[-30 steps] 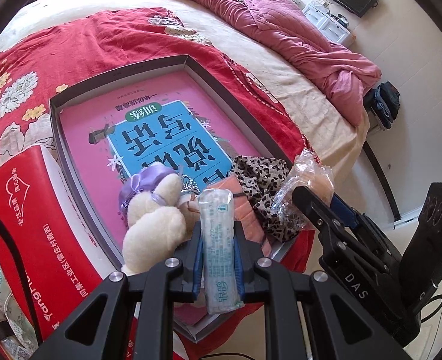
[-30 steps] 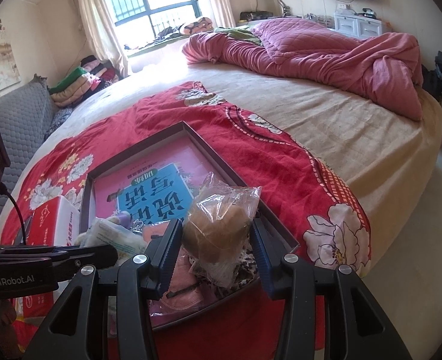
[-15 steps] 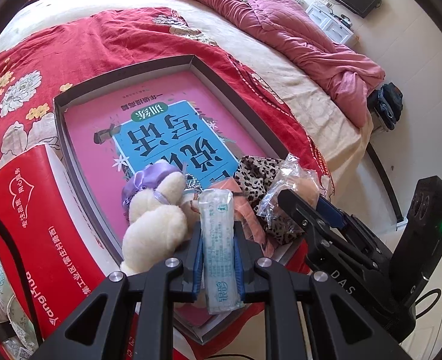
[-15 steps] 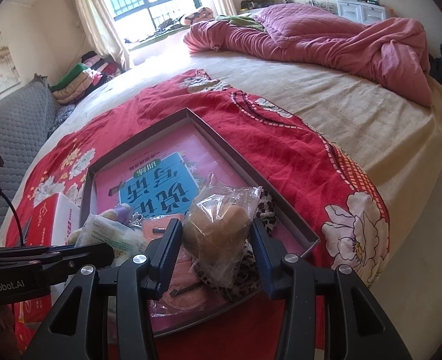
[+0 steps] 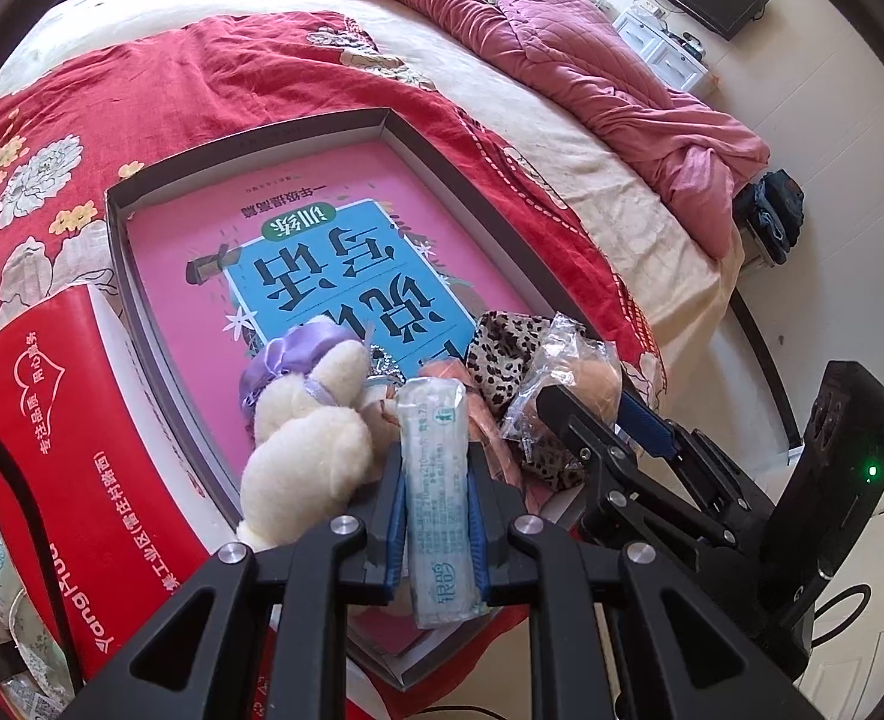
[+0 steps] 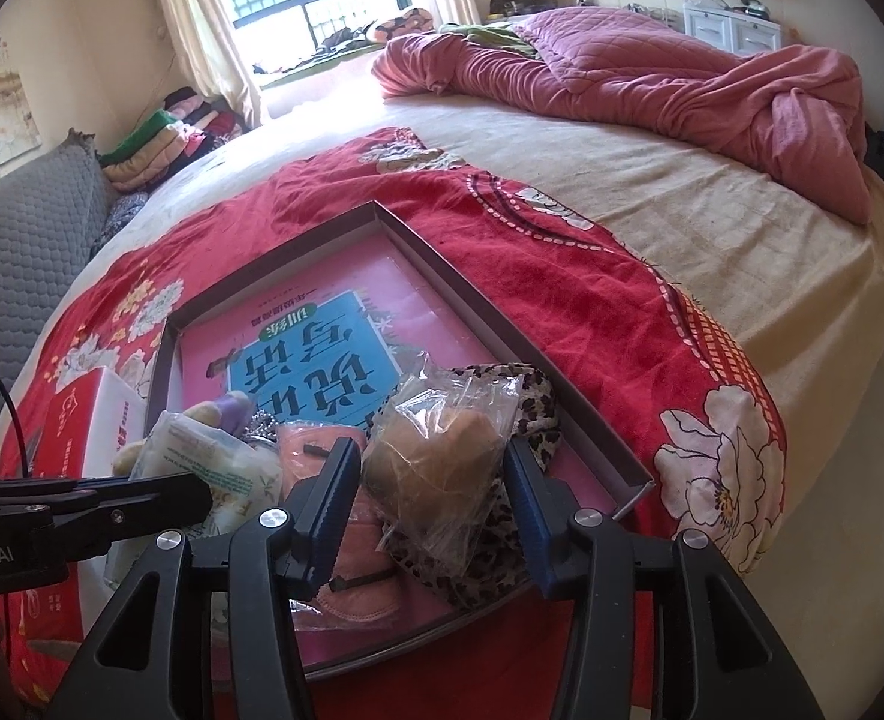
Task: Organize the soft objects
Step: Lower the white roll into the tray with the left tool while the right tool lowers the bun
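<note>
The left gripper (image 5: 436,501) is clamped on a white packet (image 5: 439,498) over the near end of the tray (image 5: 250,138). The right gripper (image 6: 433,501), jaws just opening, looks slack around a bagged bun (image 6: 442,468) there, above the leopard cloth (image 6: 538,414)

The bed (image 6: 712,228) carries a red flowered cloth (image 6: 592,300) ahead of the right gripper (image 6: 433,498) (a rumpled pink quilt (image 6: 682,72) farther off); a shallow tray (image 6: 490,330) and red box (image 6: 76,432) sit on the cloth.
</note>
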`<move>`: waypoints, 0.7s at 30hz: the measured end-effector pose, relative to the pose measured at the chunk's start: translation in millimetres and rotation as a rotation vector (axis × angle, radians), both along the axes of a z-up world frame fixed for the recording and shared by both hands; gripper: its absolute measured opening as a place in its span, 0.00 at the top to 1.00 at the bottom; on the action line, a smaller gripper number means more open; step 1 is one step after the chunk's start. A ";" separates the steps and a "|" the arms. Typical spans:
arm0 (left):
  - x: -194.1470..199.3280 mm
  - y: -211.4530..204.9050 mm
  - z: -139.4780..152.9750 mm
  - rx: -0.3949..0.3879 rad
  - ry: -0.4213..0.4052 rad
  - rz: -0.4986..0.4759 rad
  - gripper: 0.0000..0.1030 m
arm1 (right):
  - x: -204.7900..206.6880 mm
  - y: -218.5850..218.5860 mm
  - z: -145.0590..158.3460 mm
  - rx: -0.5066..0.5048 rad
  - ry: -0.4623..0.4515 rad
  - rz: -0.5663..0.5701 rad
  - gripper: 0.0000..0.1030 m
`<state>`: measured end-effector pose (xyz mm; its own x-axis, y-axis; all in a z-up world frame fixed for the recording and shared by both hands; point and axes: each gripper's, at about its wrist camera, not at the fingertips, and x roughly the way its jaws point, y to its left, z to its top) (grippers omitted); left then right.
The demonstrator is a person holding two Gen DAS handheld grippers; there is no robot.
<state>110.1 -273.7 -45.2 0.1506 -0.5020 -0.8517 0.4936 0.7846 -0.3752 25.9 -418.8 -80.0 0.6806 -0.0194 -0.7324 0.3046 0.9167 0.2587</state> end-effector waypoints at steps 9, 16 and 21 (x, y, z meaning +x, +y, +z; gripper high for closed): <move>0.2 -2.3 -2.7 -0.003 0.015 0.002 0.83 | -5.3 2.8 4.5 -0.026 -0.008 0.008 0.34; 0.9 -3.7 -4.0 0.005 0.018 0.002 0.82 | -13.7 -2.5 11.1 -0.047 -0.013 -0.012 0.33; -0.1 -5.6 -2.2 0.023 0.006 0.001 0.68 | -17.2 -3.5 15.2 -0.057 -0.014 -0.017 0.33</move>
